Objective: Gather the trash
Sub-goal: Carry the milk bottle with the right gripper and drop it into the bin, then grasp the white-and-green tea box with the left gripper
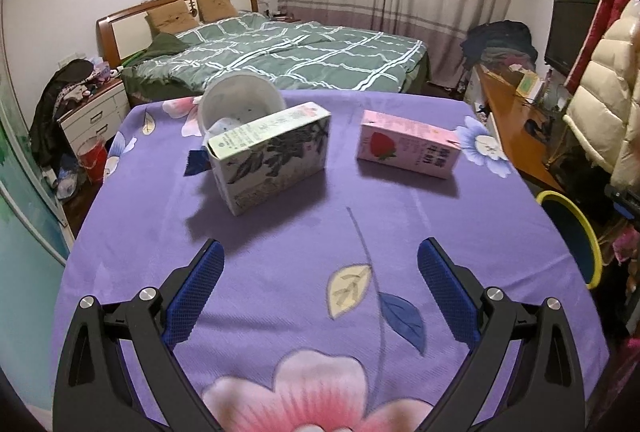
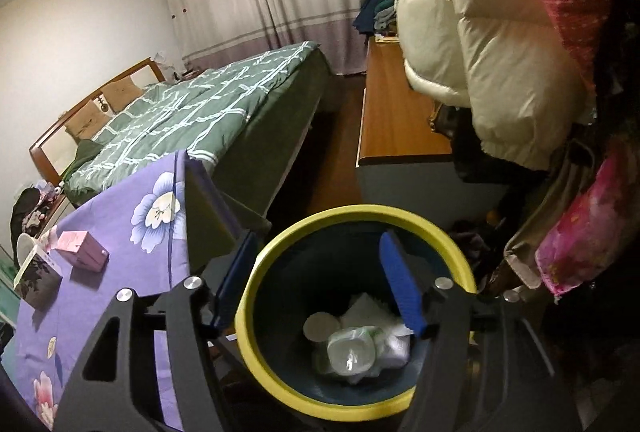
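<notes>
Jaws spread empty, right gripper (image 2: 316,272) tilts down over bin (image 2: 256,280).

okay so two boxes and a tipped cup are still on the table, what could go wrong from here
1. The floral box leans against the tipped white cup; lifting the box could set the cup rolling off the table's far edge.
2. The bin sits below the table's right edge, so a box released early could miss its yellow rim.
</notes>
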